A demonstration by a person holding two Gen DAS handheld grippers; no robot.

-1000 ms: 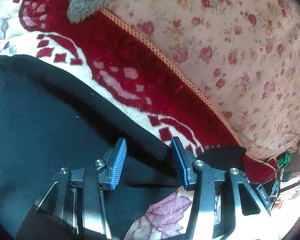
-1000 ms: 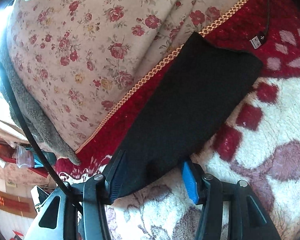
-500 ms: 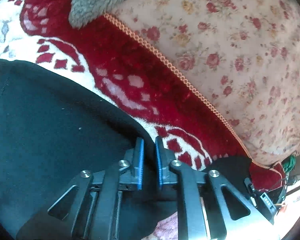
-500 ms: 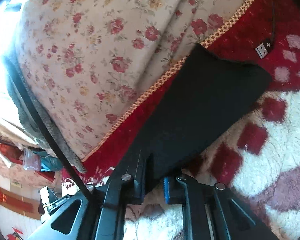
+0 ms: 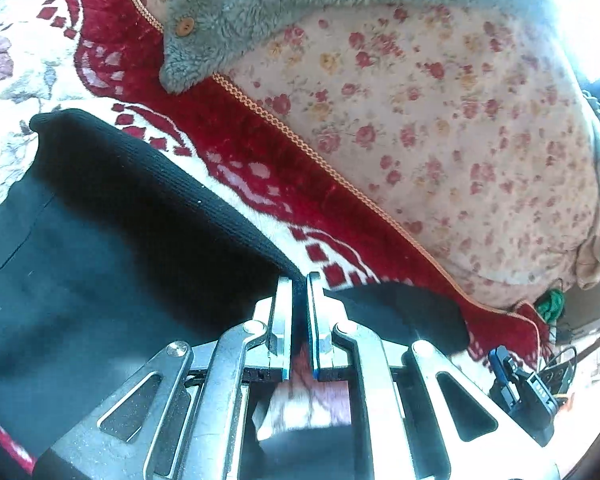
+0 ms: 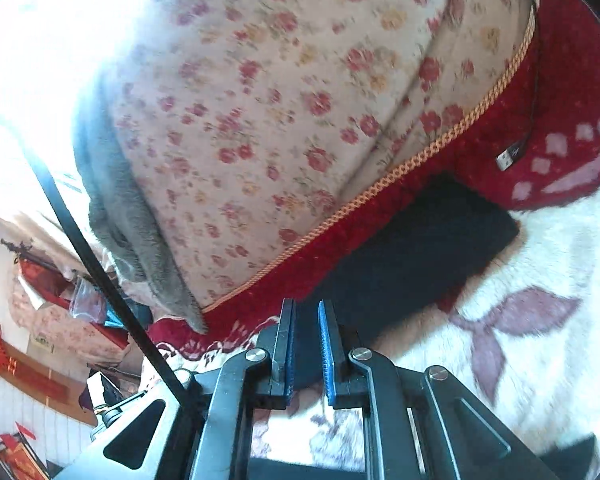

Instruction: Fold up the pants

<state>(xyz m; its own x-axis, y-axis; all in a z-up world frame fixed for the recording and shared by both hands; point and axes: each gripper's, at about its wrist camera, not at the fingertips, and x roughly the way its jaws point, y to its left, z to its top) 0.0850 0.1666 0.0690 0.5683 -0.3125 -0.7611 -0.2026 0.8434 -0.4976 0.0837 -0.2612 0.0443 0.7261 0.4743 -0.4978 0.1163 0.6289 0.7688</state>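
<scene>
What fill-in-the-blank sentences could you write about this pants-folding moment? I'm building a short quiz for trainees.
1. The left gripper is shut on the ribbed ____ of the black pants.
2. The right gripper is shut on the pants, whose colour is ____.
3. The loose plug lying on the red border of the blanket is a ____ plug.
4. The grey fleece lying on the flowered cushion carries a round ____.

Missing words: waistband; black; USB; button

pants (image 5: 100, 260) on blanket (image 5: 228, 136), quilt (image 5: 440, 120) behind, fleece garment (image 5: 228, 16) atop quilt
</scene>
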